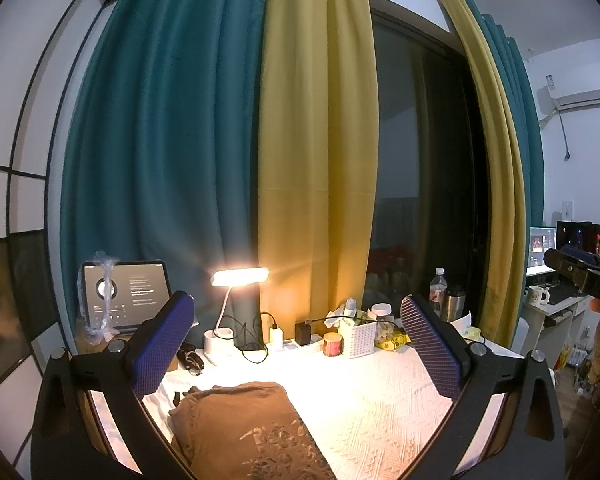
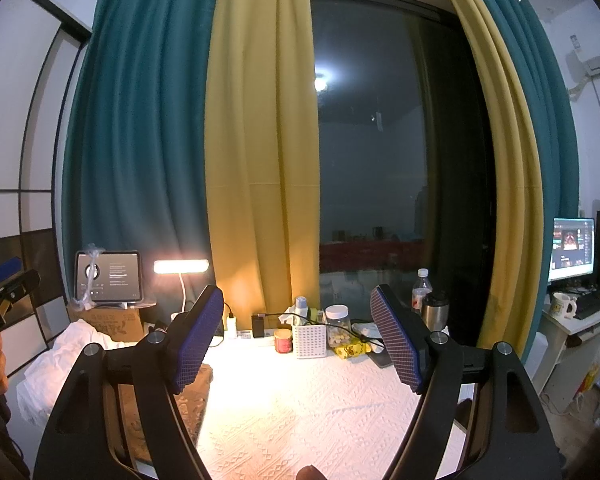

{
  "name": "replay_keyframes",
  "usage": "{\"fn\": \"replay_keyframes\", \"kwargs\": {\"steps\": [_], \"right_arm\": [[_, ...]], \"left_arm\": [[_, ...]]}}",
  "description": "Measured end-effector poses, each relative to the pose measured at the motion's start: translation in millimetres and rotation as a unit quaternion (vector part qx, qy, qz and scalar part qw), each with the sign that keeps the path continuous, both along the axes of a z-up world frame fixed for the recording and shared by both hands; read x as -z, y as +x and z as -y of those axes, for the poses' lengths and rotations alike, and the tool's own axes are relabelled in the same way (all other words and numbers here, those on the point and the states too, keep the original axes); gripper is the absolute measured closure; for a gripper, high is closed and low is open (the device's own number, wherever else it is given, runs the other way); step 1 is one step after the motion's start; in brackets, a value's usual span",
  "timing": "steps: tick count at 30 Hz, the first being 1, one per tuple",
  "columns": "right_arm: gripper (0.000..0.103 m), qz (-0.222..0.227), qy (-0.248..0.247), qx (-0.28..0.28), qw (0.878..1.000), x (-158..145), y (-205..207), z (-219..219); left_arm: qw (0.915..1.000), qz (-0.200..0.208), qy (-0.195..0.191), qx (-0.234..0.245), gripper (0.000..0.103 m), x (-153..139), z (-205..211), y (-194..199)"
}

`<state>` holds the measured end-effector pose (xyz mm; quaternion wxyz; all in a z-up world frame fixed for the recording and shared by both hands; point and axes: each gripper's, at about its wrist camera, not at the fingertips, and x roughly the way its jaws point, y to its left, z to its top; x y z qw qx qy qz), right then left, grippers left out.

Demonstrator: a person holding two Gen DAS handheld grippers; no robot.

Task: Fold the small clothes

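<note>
Both grippers hang open and empty above the white textured cloth (image 2: 320, 408) covering the table. One brown printed garment (image 1: 244, 432) lies on it, its long axis running from the near edge toward the lamp (image 1: 240, 278). The left gripper (image 1: 296, 344) is nearer, the garment just below and slightly left of its spread jaws; from the right gripper (image 2: 300, 340) it lies off to the lower left, partly hidden behind the left finger (image 2: 198, 340), so the left looks better placed to take an edge

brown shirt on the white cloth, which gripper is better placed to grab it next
Left, probably. The brown shirt lies right below the open left gripper, while it sits off to the left of the open right gripper.
</note>
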<state>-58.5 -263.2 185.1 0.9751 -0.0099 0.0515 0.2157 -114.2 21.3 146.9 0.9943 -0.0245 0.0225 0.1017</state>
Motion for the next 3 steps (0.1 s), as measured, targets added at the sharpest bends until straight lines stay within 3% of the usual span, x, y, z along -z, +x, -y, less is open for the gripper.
{"fn": "replay_keyframes", "kwargs": {"steps": [3], "right_arm": [[0.024, -0.001, 0.0, -0.001, 1.0, 0.4, -0.1, 0.0]], "left_arm": [[1.0, -0.002, 0.0, 0.004, 0.001, -0.3, 0.2, 1.9]]}}
